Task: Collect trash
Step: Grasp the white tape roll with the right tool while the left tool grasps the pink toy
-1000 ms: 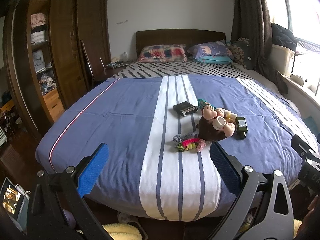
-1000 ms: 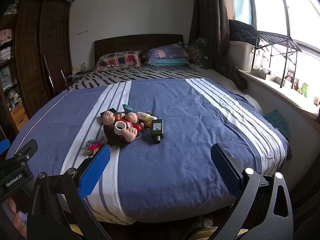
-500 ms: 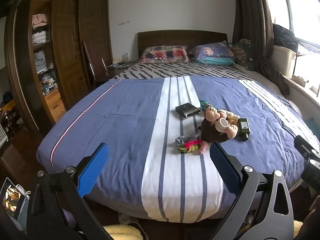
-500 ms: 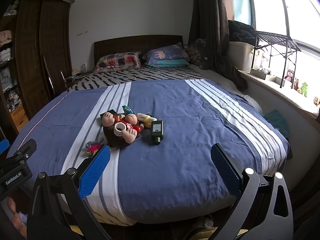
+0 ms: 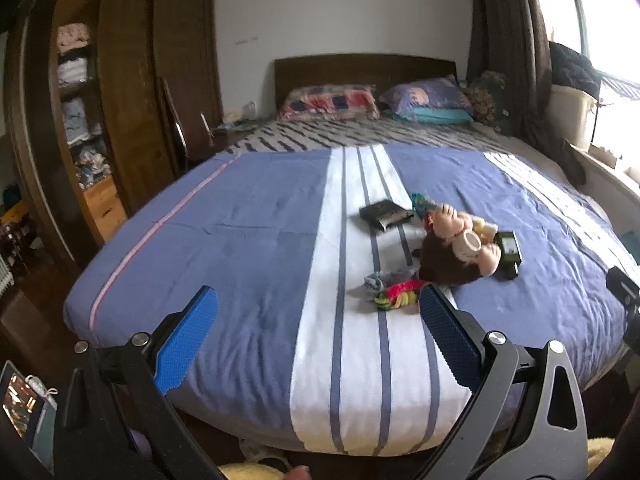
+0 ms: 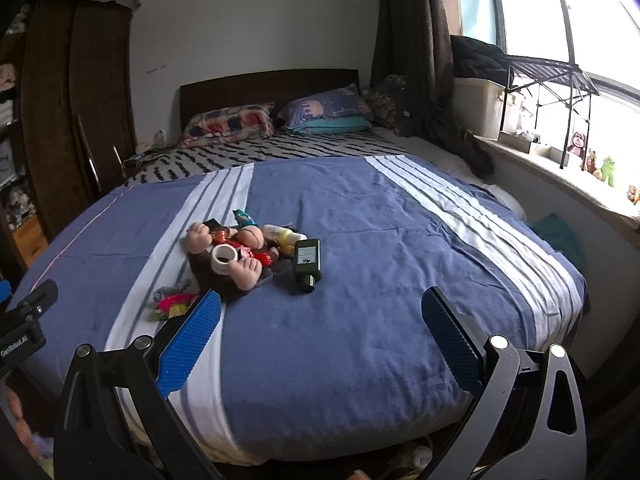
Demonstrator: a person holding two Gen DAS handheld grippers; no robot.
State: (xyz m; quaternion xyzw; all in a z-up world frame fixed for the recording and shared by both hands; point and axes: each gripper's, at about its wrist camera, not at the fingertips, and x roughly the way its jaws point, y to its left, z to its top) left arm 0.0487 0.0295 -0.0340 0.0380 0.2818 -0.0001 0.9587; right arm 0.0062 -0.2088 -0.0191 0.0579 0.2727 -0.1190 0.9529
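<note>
On the blue-and-white striped bed (image 5: 256, 240), near its foot end, lies the small heap to be sorted: a brown plush monkey (image 5: 452, 256) with a roll of tape (image 6: 223, 257) resting on it, a dark green bottle (image 6: 307, 258) lying on its side just beside it, a flat black packet (image 5: 385, 213), a teal wrapper (image 6: 243, 217), a pale yellow bottle (image 6: 284, 234) and a bundle of coloured scraps (image 5: 396, 295). Left gripper (image 5: 318, 340) and right gripper (image 6: 320, 344) both hover over the bed's near edge, jaws spread wide and empty — well apart from the heap. Handling, as judged: the wrappers and scraps look light, limp and crinkly, best pinched at a raised fold or free end; the dark green bottle appears stiff and smooth, likely to roll or slip, so a grasp across its flat body, not the cap, seems safer; the soft mattress will yield under a downward press. Left wrist view shows the flat black packet whole and the wardrobe (image 5: 132, 92); right wrist view hides most of that packet behind the plush monkey but reveals the pale yellow bottle, red wrappers (image 6: 256, 255) — and the windowsill (image 6: 560, 168).
</note>
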